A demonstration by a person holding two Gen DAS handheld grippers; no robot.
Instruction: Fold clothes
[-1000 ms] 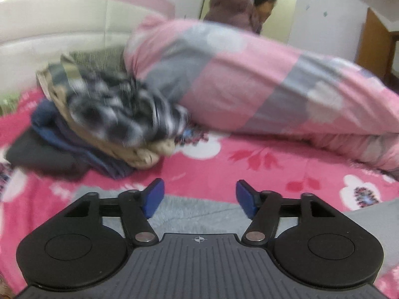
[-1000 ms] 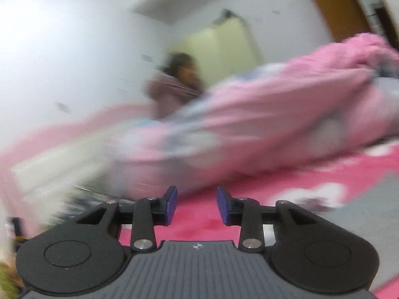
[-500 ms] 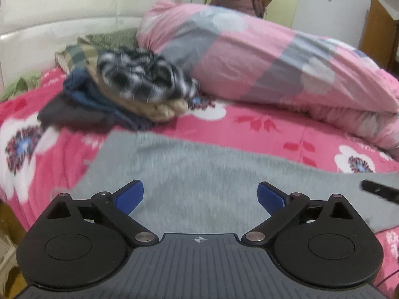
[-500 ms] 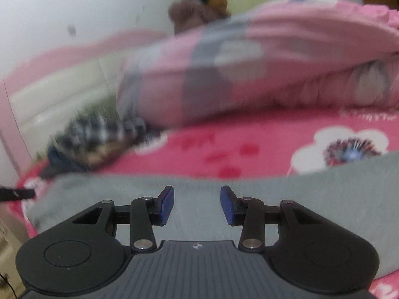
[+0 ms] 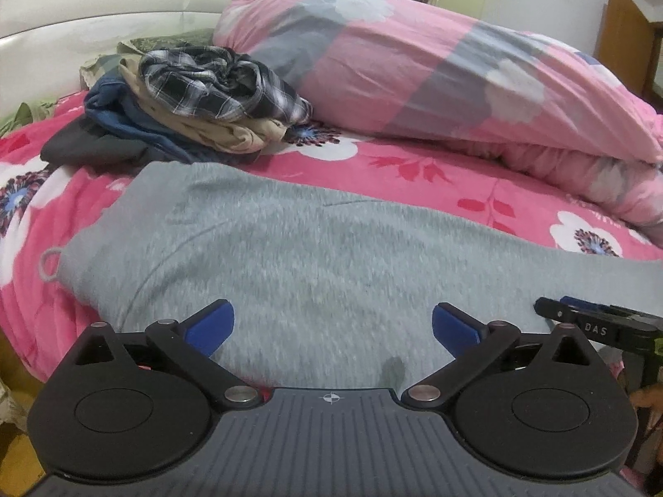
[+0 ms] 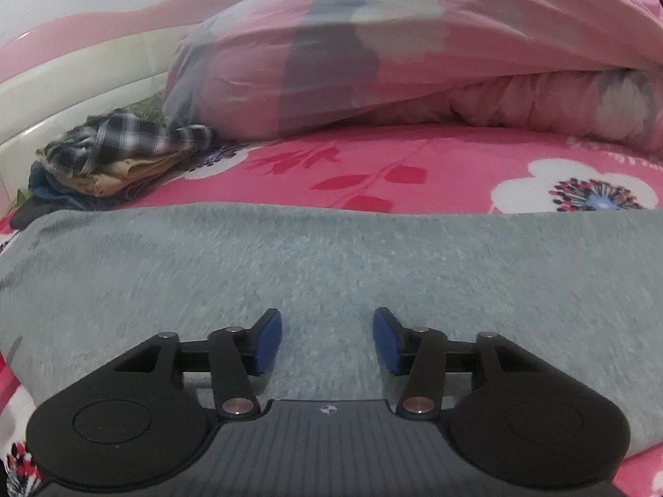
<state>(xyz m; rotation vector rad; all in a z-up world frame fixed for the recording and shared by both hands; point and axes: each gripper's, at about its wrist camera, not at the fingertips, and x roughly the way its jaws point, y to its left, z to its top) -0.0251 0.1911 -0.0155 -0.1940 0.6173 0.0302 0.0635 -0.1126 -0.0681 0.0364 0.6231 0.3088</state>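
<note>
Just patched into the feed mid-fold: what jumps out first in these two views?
A grey garment lies spread flat across the pink floral bedsheet, right under the open left gripper and open right gripper. Behind it bulks a rolled pink-and-grey duvet, with a pile of clothes at its left end.

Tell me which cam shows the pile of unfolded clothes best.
Left wrist. The clothes pile sits sharp and large at upper left, behind the grey garment: plaid shirt on top, then beige, blue and dark layers. The right wrist view shows the same pile small and blurred at the far left edge, layers barely separable.
</note>
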